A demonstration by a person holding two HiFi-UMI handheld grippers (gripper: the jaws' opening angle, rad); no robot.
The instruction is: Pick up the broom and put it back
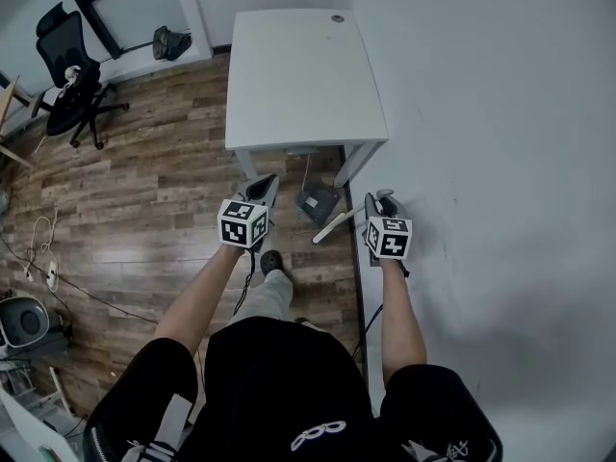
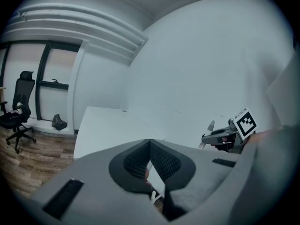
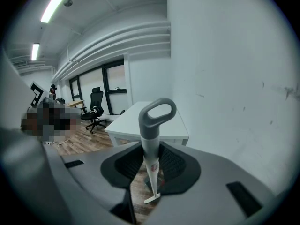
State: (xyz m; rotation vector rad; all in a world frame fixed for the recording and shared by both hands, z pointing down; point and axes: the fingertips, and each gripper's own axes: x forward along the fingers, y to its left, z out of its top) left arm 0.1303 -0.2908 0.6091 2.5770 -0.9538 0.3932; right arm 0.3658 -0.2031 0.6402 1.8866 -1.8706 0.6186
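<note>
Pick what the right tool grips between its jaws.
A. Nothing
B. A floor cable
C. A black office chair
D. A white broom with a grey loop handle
D: in the right gripper view the white broom with a grey loop handle stands clamped between the two jaws of the right tool.

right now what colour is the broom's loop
Broom loop is grey; best in right gripper view.

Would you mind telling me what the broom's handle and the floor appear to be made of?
The broom handle looks like plastic: a smooth white shaft with a matte grey moulded loop. The floor looks like wood or wood-look laminate: brown grained planks with visible seams and a slight sheen.
</note>
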